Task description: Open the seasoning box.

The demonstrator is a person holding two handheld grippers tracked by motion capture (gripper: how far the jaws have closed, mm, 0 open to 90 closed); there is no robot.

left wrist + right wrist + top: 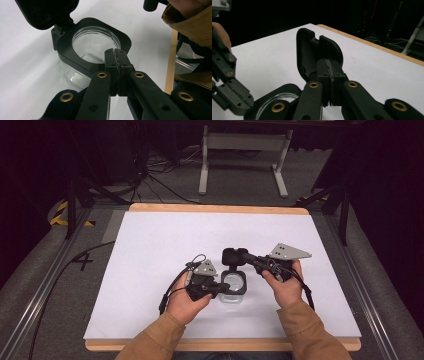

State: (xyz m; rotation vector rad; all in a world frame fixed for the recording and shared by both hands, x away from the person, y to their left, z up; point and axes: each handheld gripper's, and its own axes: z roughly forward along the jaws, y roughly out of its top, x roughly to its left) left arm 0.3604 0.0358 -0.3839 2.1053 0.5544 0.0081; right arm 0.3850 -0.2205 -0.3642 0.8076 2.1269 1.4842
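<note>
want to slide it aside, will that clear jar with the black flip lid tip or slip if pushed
The jar looks squat, so probably slides rather than tips. Its clear walls look smooth, maybe slippery. The raised lid is hinged and may flop.

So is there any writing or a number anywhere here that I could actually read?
"4": a dark numeral marked on the grey floor left of the table.
No other text: the clear jar, its black flip lid and both grippers' grey plates show no readable label.
</note>
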